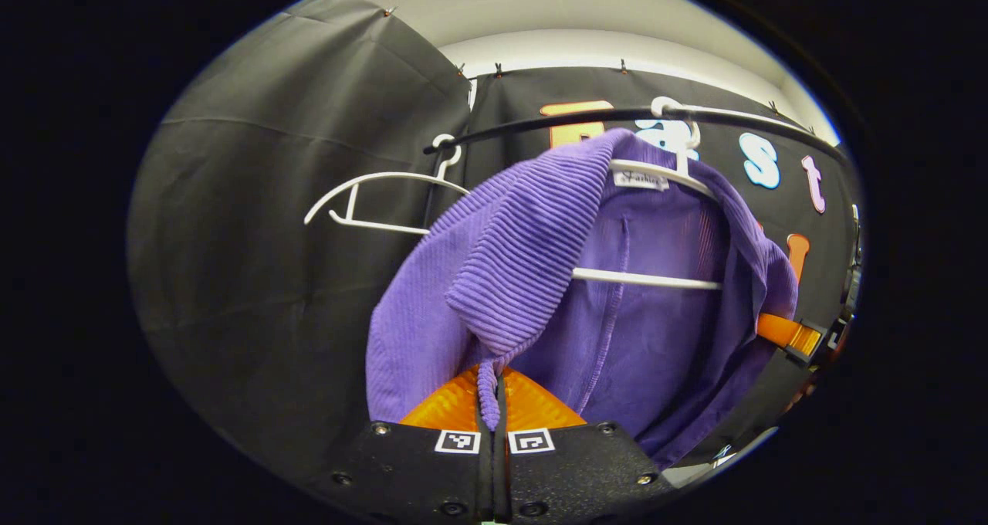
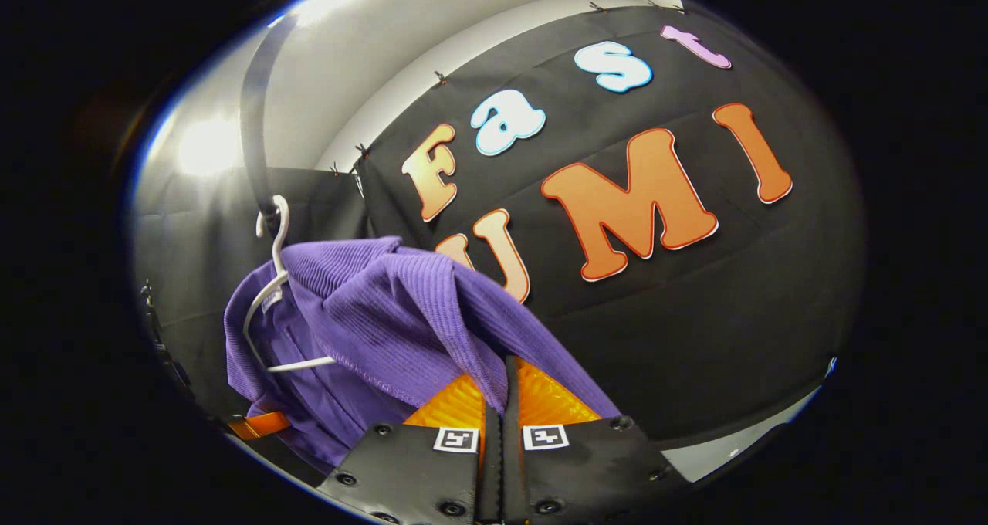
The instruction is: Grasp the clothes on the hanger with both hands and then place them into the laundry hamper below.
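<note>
A purple ribbed garment [image 1: 532, 262] hangs on a white hanger [image 1: 656, 278] from a black rail [image 1: 540, 127]. In the left gripper view my left gripper [image 1: 494, 390] is shut on a gathered fold of the garment's left side, pulled toward the camera. In the right gripper view the same purple garment [image 2: 401, 316] drapes over its white hanger [image 2: 266, 309], and my right gripper [image 2: 502, 378] is shut on its other edge. The fabric is stretched between the hanger and both grippers. Far off at the garment's right edge in the left gripper view shows the other gripper [image 1: 795, 336].
An empty white hanger [image 1: 370, 201] hangs on the rail to the left of the garment. Black cloth walls stand behind and to the left. The rail [image 2: 258, 131] curves up over the hanger hook [image 2: 276, 220] in the right gripper view.
</note>
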A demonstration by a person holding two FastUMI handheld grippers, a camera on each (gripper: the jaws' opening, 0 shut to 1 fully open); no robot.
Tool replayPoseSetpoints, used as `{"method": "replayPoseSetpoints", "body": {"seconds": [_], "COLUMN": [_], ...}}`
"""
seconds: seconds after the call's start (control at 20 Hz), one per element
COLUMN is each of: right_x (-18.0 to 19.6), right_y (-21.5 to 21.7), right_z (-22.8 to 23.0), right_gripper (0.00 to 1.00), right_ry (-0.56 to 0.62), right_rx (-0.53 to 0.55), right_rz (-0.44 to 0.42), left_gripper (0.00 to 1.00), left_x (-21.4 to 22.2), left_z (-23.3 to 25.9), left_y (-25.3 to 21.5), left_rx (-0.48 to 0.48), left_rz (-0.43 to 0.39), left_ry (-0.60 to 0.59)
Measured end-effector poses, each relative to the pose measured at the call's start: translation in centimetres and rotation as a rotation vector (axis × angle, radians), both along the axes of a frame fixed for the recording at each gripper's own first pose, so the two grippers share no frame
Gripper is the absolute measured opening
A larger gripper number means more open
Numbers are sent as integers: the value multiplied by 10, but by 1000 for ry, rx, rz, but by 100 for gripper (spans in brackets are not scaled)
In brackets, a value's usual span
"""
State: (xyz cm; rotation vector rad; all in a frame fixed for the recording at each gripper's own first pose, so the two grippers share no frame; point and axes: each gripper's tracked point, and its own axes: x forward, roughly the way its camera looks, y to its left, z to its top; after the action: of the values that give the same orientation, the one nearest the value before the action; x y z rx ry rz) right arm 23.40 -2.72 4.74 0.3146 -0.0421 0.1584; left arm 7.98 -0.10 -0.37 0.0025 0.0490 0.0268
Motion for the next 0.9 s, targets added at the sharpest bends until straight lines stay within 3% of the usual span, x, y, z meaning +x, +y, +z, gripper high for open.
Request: {"method": "replayPoseSetpoints", "body": {"seconds": [0.25, 0.5, 0.9], "right_x": [-7, -22, -28], "right_y": [1, 4, -12], "right_z": [4, 4, 34], "right_gripper": [8, 8, 8], "right_ry": [-3, 2, -30], "right_rx": [19, 37, 139], "right_rz": [41, -5, -21], "left_gripper": [0, 0, 0], "left_x": [-2, 1, 2], "left_z": [8, 10, 28], "left_y": [8, 4, 9], "left_rx": [-12, -16, -48], "left_rz": [-4, -104, -166], "left_ry": [-12, -7, -34]}}
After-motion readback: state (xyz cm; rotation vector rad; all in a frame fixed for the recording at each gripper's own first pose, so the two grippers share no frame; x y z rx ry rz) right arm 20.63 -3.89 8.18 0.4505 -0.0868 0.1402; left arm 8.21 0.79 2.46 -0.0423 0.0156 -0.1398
